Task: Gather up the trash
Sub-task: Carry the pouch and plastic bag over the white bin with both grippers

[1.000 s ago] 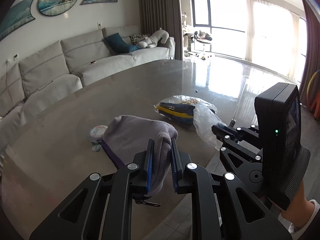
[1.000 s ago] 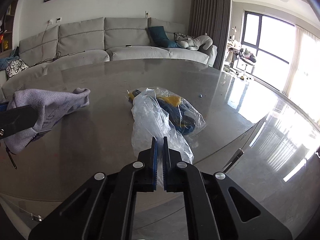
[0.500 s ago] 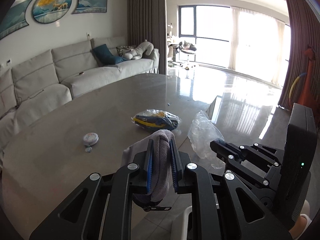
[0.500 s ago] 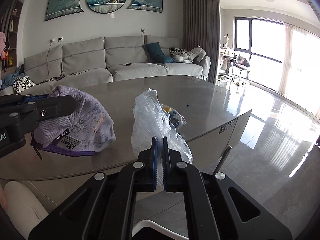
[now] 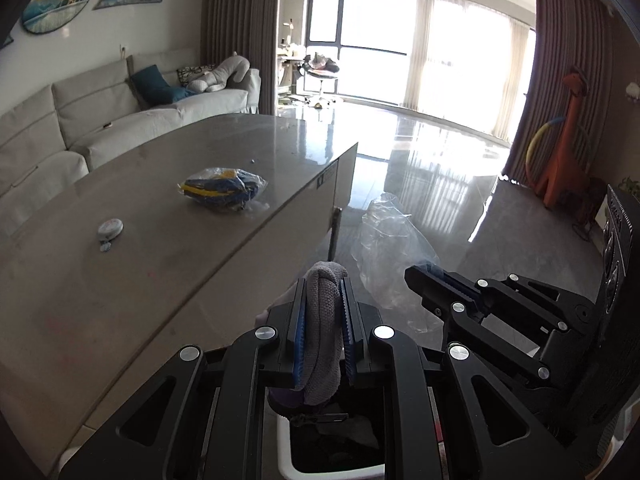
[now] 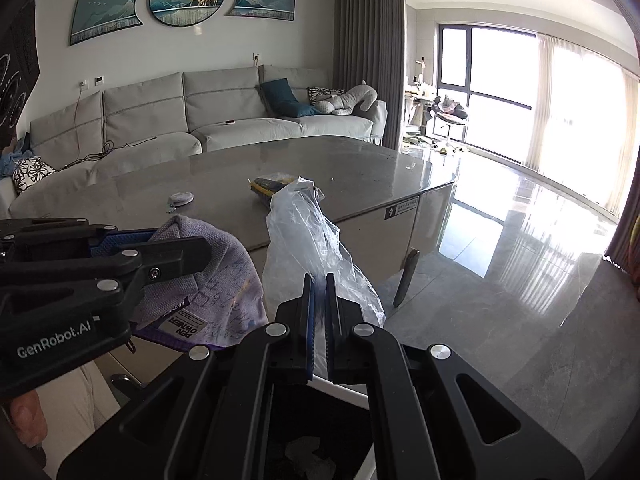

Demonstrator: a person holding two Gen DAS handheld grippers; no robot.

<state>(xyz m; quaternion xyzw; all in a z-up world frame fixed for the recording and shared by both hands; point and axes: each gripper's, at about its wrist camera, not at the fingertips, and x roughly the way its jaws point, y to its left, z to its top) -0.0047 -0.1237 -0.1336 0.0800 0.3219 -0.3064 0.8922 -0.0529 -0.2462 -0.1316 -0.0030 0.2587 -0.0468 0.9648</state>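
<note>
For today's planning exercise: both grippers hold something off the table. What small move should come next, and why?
Probably open the left gripper to drop the grey-purple fabric pouch: it hangs directly over the white-rimmed bin. The right gripper, holding the clear crumpled plastic bag, also sits above the bin and could follow.

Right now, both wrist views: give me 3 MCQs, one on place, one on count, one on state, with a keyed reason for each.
1. Where is the white bin?
A. on the sofa
B. below both grippers
C. on the table

2. How many items lie on the table?
A. two
B. four
C. none

3. The left gripper is:
A. open, empty
B. shut on the grey pouch
C. shut on a bottle

Key: B, its rim shows under the fingers in both views; A, the wrapped packet and the small round thing; B, cloth is pinched between the pads, while the right gripper pinches the clear plastic bag.
</note>
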